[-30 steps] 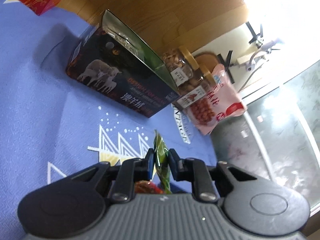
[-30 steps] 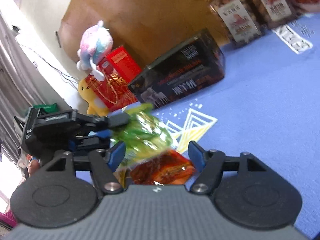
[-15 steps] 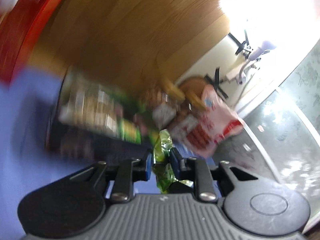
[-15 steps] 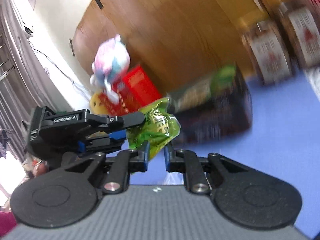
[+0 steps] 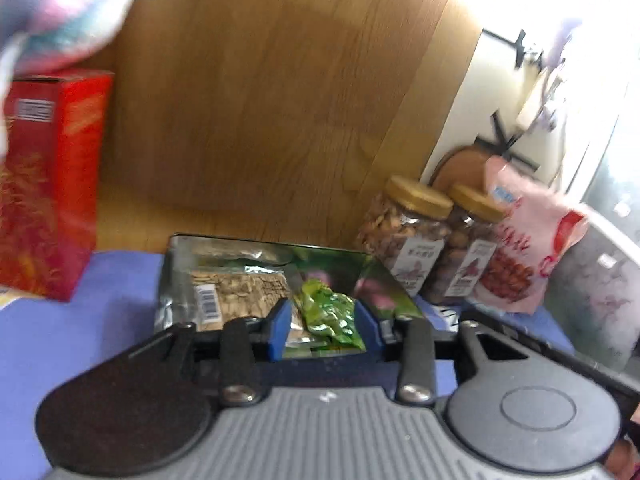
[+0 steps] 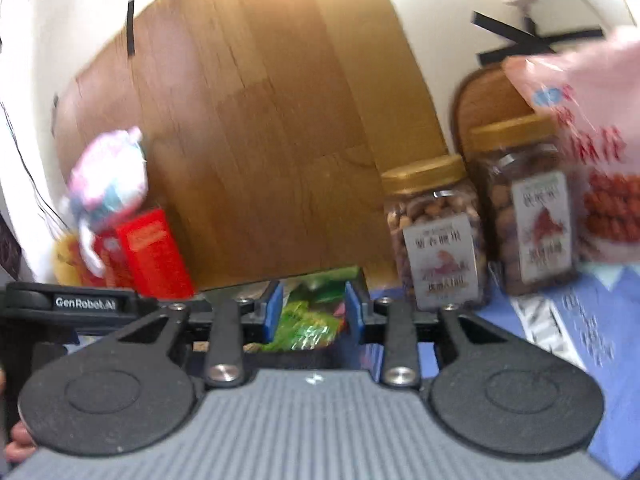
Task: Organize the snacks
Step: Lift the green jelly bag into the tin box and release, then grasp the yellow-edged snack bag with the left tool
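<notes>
Far left: red carton (image 5: 48, 200) standing on the blue cloth (image 5: 80, 320), a blurred pink-and-blue plush toy (image 5: 60, 4) above it.
Left of centre: open dark box (image 5: 240, 264) lying on the cloth, a silver seed packet (image 5: 236, 292) already inside.
Centre, left gripper (image 5: 322, 320): jaws spread, blue pads either side of the green snack packet (image 5: 328, 312) — not pinching it, by the look of the gaps.
Centre, right gripper (image 6: 314, 312): jaws parted too, the same green snack packet (image 6: 308, 324) sitting loose between them over the box mouth.
Packet position: in or at the box opening, beside the silver one; whether it is fully settled is hard to tell through the blur.
Right: two gold-lidded nut jars (image 5: 404, 240), then a pink nut bag (image 5: 528, 236) leaning by them.
Step in hand: release of the green packet into the box, I'd judge.
Next move: draw both grippers back clear of the box rim without dragging the packet out, then go for another loose snack.
</notes>
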`<act>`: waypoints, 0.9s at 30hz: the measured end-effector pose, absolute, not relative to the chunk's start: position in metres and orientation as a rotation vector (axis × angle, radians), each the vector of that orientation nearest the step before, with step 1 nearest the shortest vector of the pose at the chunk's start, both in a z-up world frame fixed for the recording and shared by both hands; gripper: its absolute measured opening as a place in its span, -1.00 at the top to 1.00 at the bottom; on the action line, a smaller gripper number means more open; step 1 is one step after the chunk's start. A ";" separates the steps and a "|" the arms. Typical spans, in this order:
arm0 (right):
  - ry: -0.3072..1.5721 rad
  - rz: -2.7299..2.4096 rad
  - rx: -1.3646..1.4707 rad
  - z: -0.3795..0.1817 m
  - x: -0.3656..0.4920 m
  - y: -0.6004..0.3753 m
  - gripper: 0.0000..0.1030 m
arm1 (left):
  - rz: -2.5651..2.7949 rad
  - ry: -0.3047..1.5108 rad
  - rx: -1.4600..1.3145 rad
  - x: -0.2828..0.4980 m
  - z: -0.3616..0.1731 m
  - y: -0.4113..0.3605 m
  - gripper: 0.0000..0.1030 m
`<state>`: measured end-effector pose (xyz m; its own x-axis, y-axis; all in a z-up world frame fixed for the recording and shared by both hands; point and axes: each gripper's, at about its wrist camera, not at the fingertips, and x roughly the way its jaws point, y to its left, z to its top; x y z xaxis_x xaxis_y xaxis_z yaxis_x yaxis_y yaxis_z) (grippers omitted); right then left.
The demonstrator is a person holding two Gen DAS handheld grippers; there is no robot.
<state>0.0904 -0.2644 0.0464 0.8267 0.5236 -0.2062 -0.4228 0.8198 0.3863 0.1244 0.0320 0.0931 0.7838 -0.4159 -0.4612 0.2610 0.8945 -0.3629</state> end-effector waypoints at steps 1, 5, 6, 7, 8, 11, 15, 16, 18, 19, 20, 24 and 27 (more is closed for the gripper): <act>0.342 0.565 0.360 0.044 0.081 -0.264 0.11 | -0.389 0.563 -0.298 0.114 0.093 0.039 0.20; 0.553 0.810 0.423 0.019 0.051 -0.267 0.02 | -0.453 0.638 -0.340 0.067 0.079 0.069 0.15; 0.613 0.856 0.456 0.011 0.046 -0.266 0.02 | -0.459 0.667 -0.352 0.056 0.072 0.077 0.14; 0.672 0.899 0.487 0.004 0.042 -0.263 0.02 | -0.451 0.692 -0.365 0.042 0.064 0.086 0.13; 0.721 0.947 0.495 -0.002 0.037 -0.258 0.02 | -0.440 0.710 -0.380 0.033 0.059 0.095 0.13; 0.731 1.020 0.357 0.000 0.015 -0.235 0.02 | -0.414 0.770 -0.470 -0.002 0.041 0.121 -0.04; 0.763 1.078 0.237 -0.001 0.008 -0.200 0.02 | -0.363 0.808 -0.590 -0.045 0.020 0.143 -0.20; 0.770 1.076 0.213 -0.002 0.009 -0.193 0.02 | -0.359 0.825 -0.619 -0.051 0.014 0.147 -0.21; 0.776 1.068 0.171 -0.005 0.012 -0.182 0.02 | -0.367 0.847 -0.684 -0.062 0.002 0.148 -0.22; 0.776 1.067 0.154 -0.007 0.015 -0.176 0.02 | -0.382 0.857 -0.717 -0.064 -0.005 0.146 -0.24; 0.769 1.069 0.133 -0.008 0.015 -0.172 0.02 | -0.402 0.839 -0.746 -0.068 -0.010 0.145 -0.28; 0.759 1.103 0.032 -0.007 0.003 -0.158 -0.07 | -0.404 0.810 -0.788 -0.061 -0.014 0.144 -0.31; 0.716 1.130 -0.058 -0.006 -0.013 -0.157 -0.21 | -0.398 0.800 -0.759 -0.054 -0.012 0.140 -0.23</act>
<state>-0.0130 -0.1574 -0.0057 0.2315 0.8034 -0.5486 -0.8391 0.4502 0.3053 -0.0544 0.1399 -0.0120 0.6449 -0.5831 -0.4941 0.0425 0.6729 -0.7385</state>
